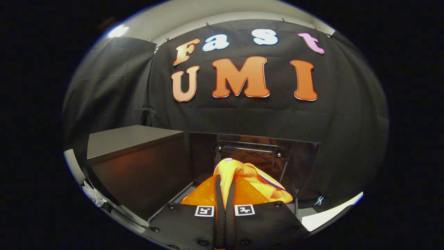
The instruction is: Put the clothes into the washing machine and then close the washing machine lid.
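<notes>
Gripper (224, 194) jaws clenched on bunched yellow-orange cloth garment (248, 178), held up before dark metal frame (249, 150). Judgement: keep the pinch firm, carry over washer opening, release only once inside.

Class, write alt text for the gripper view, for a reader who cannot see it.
The gripper has its jaws closed on a bunched orange and yellow garment, held up in front of a dark cabinet. Beyond the garment stands a black metal frame before the booth's black cloth wall.
</notes>
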The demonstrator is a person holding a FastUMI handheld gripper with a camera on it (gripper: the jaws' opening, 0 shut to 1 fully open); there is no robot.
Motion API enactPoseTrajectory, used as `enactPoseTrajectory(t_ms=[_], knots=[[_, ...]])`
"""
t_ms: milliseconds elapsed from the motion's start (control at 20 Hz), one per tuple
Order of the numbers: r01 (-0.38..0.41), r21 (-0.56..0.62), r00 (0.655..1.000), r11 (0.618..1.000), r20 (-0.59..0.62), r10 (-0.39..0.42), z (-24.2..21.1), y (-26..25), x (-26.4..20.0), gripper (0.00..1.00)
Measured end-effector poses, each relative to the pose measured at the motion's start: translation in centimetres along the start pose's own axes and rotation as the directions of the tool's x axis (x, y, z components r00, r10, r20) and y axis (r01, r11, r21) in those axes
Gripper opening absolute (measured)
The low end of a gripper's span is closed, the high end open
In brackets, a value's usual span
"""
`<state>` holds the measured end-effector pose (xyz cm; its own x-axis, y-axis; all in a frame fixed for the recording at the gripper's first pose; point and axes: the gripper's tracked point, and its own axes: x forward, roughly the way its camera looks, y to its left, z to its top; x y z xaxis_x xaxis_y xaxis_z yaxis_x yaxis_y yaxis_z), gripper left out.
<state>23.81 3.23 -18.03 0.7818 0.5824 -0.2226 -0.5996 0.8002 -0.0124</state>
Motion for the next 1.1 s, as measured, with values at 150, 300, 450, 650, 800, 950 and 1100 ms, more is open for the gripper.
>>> enactPoseTrajectory(t_ms=[150, 300, 450, 650, 800, 950, 1100], knots=[[-0.016, -0.016, 0.996, 1.0, -0.089, 0.014, -4.2, 0.4, 2.7, 0.08], [-0.008, 0.03, 0.982, 1.0, -0.187, 0.013, -9.1, 1.0, 3.7, 0.08], [0.003, 0.017, 0.967, 1.0, -0.256, 0.002, -13.0, 1.3, 3.3, 0.08], [-0.009, 0.068, 0.963, 0.998, -0.27, 0.027, -13.7, 1.4, 4.3, 0.08], [0.029, 0.121, 0.923, 0.992, -0.384, 0.02, -18.6, 0.7, 4.6, 0.08], [0.057, 0.153, 0.889, 0.987, -0.457, 0.019, -20.7, 1.0, 4.3, 0.08], [0.101, 0.2, 0.857, 0.975, -0.515, 0.017, -21.4, 0.4, 4.8, 0.08]])
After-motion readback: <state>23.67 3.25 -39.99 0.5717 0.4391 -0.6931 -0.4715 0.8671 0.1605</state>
